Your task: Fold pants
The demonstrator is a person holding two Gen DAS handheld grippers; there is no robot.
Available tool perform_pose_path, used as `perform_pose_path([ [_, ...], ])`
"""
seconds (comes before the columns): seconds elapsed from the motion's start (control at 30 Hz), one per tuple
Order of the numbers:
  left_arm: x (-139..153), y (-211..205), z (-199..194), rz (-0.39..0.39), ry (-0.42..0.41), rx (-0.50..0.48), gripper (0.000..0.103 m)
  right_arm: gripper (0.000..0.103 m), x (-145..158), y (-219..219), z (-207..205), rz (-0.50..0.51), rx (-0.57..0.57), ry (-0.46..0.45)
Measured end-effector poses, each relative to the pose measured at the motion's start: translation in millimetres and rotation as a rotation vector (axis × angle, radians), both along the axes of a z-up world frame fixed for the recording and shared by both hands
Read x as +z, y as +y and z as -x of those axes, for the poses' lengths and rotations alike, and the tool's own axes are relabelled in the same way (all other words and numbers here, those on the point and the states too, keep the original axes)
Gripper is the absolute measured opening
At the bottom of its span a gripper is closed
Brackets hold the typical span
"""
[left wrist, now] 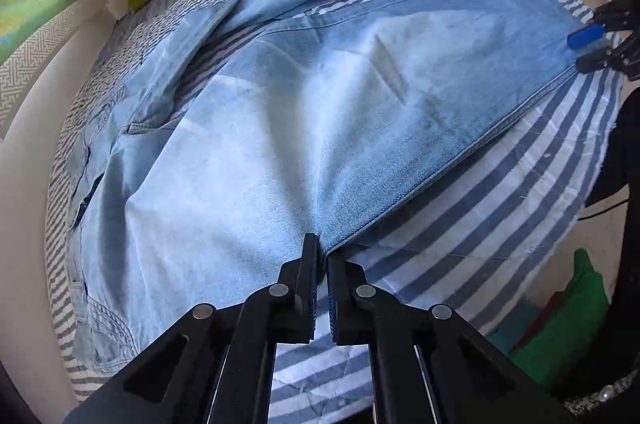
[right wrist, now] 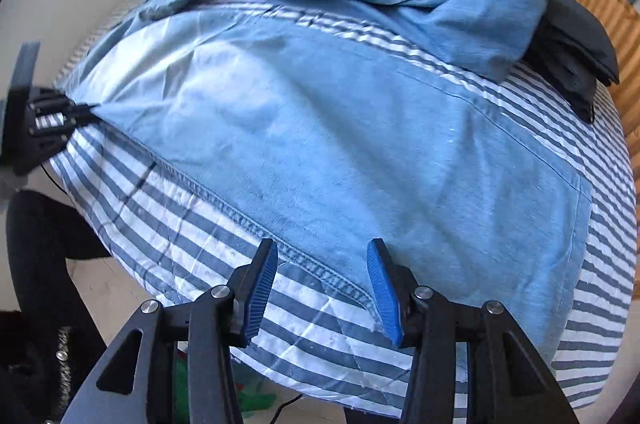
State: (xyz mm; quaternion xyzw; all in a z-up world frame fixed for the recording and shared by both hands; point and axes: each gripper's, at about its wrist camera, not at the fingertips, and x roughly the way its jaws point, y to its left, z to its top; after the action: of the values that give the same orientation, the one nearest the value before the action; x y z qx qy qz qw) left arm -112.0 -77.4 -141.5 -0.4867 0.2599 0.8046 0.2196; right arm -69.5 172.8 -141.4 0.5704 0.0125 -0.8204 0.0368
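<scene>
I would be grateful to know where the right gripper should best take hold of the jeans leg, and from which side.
Grip the stitched side seam of the jeans, coming from above at the near edge of the bed. The leg lies flat, so only its edge gives the jaws something to pinch. The right gripper already hangs open astride that seam, and the left gripper pinches the same edge farther along.

The left hand-held gripper is pointing steeply downward, its black jaws pressed together and pinching a corner of the hem of the pants. Seen from the right wrist view, it is sitting at the far left, clamped on that same edge. The right hand-held gripper is also angling steeply down, its blue-padded fingers standing apart and gripping nothing, straddling the hem.
</scene>
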Motion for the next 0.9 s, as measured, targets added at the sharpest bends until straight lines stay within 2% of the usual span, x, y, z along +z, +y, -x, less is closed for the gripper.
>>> perform_pose_path([
  [0.07, 5, -7, -6, 0.003, 0.0, 0.008, 0.004, 0.043, -10, -2, -1, 0.018, 0.015, -0.044],
  [0.17, 0, -12, -9, 0.028, -0.06, 0.02, 0.018, 0.043, -22, 2, -2, 0.026, 0.023, -0.105],
  [0.23, 4, -12, -14, -0.001, -0.057, 0.04, 0.024, 0.043, -19, 10, -5, 0.006, 0.003, -0.087],
  [0.27, 9, -9, -16, -0.031, -0.063, 0.034, 0.024, 0.043, -14, 18, -7, 0.03, -0.016, -0.079],
  [0.37, 21, 12, -27, -0.102, -0.066, -0.005, 0.026, 0.043, 8, 61, -18, 0.097, -0.154, -0.011],
  [0.47, 24, 46, -31, -0.136, -0.064, -0.073, 0.026, 0.043, 24, 126, -33, 0.089, -0.375, 0.049],
  [0.53, 19, 69, -31, -0.138, -0.066, -0.124, 0.026, 0.043, 24, 176, -45, 0.085, -0.515, 0.058],
  [0.63, 7, 99, -30, -0.145, -0.088, -0.169, 0.026, 0.043, 10, 241, -62, 0.142, -0.68, 0.023],
  [0.7, 1, 115, -31, -0.139, -0.093, -0.192, 0.026, 0.043, -6, 266, -73, 0.224, -0.749, -0.019],
  [0.8, -8, 130, -35, -0.133, -0.112, -0.21, 0.026, 0.043, -22, 278, -94, 0.395, -0.803, -0.038],
  [0.83, -11, 132, -35, -0.134, -0.12, -0.21, 0.026, 0.043, -25, 277, -99, 0.428, -0.803, -0.039],
  [0.9, -17, 133, -32, -0.127, -0.131, -0.212, 0.026, 0.043, -29, 272, -107, 0.416, -0.811, -0.056],
])
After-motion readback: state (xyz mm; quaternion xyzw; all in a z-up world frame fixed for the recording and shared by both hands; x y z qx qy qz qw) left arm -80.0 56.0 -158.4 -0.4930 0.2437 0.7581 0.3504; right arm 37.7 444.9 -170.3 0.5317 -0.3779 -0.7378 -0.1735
